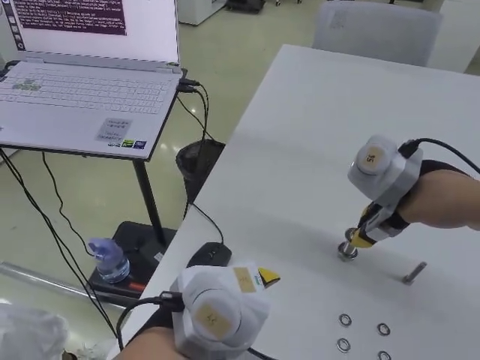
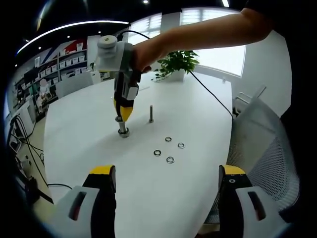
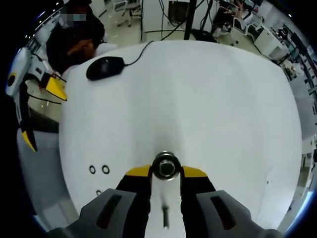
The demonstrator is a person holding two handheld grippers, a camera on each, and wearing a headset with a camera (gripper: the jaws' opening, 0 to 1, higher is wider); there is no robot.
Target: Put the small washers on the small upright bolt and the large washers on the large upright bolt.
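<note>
- On the table (image 1: pixel 315 135), your right claw (image 3: pixel 166 172) grips a shiny ring (image 3: pixel 156 167) atop the large bolt (image 2: pixel 122 129).
- Your left claw (image 2: pixel 167 171) gapes; four washers (image 2: pixel 157 152) lie loose.

Bright daylight from windows (image 2: pixel 218 54) washes the white table (image 2: pixel 148 188), leaving soft, faint shadows. Fisheye views bend at the edges.

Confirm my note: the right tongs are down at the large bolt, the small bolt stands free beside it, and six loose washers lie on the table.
Not quite: four loose washers lie on the table, not six, as the left gripper view shows. The rest holds: the right tongs are down at the large bolt, and the small bolt stands free beside it.
</note>
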